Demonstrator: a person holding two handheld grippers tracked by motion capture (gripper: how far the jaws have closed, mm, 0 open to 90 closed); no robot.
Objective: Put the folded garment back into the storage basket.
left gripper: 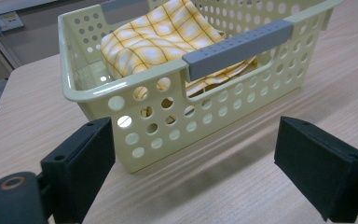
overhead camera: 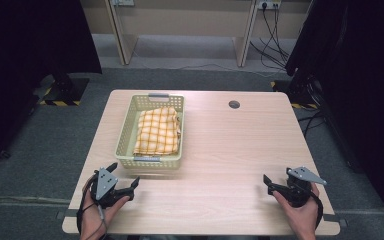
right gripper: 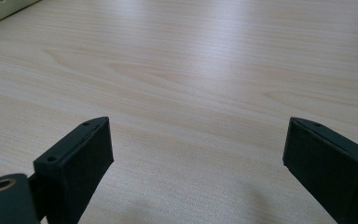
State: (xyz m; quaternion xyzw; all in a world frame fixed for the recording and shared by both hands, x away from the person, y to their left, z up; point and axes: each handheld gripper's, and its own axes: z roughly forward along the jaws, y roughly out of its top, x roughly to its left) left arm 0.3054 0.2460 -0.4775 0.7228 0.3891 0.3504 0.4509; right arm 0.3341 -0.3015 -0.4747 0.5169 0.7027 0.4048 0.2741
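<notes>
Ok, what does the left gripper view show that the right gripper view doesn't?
The left gripper view alone shows the basket's holed near wall close up, its grey handle and the yellow checked cloth lying inside. The right gripper view alone shows a wide bare stretch of the table, with just a corner of the basket at its top left edge. Both share the light wood tabletop and a pair of black jaws standing wide apart, holding nothing.
</notes>
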